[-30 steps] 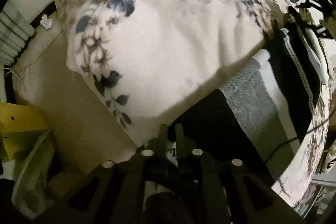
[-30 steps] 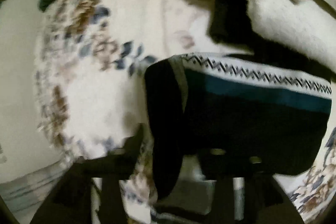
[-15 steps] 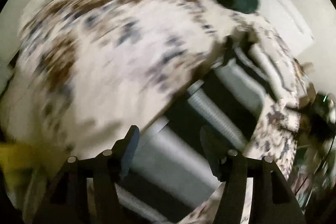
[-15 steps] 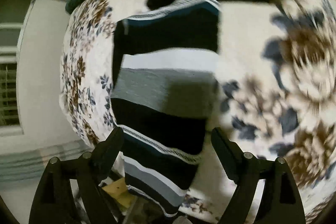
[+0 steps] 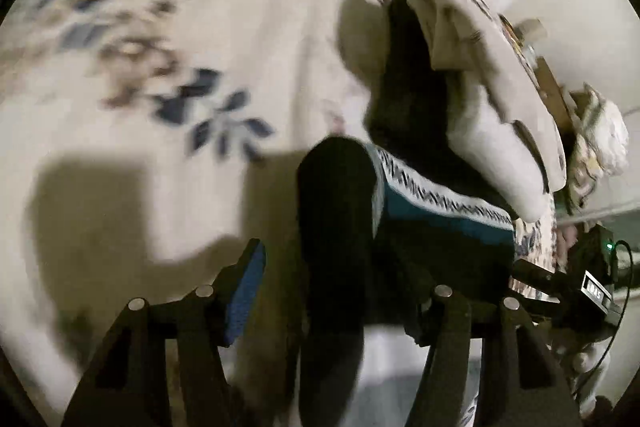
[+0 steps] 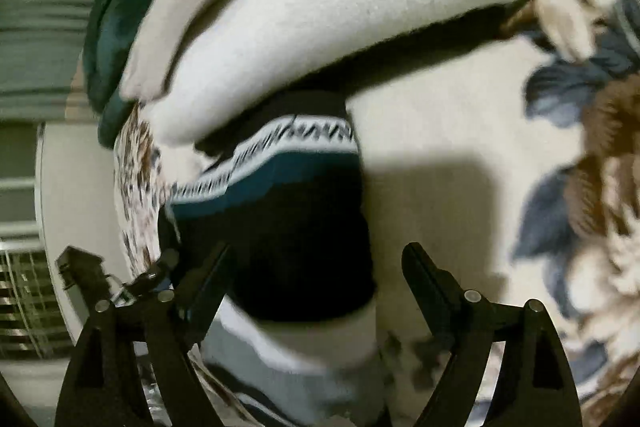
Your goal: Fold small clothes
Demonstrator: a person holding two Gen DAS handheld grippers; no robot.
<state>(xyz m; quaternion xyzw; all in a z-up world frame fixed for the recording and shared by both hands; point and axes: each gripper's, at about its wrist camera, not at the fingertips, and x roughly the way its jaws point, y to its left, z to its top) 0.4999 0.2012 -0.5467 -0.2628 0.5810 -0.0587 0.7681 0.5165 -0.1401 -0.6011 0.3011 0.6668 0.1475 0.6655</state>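
Your left gripper (image 5: 340, 291) has its jaws spread, having just been opening then easing slightly inward; the dark folded edge of the striped sweater (image 5: 420, 227) runs between them, but the pads do not press on it. Your right gripper (image 6: 316, 267) has its jaws spread wide over the same sweater (image 6: 280, 227), gripping nothing. The one sweater lies folded on the floral bedspread (image 5: 240, 47), black with a teal band and a white zigzag stripe. Just beyond it sits one pile of cream fleece (image 6: 340, 7), overlapping its far edge, with black cloth showing underneath. One dark green garment (image 6: 112, 7) lies past the pile at the bed's edge. Each gripper shows small in the other's view.
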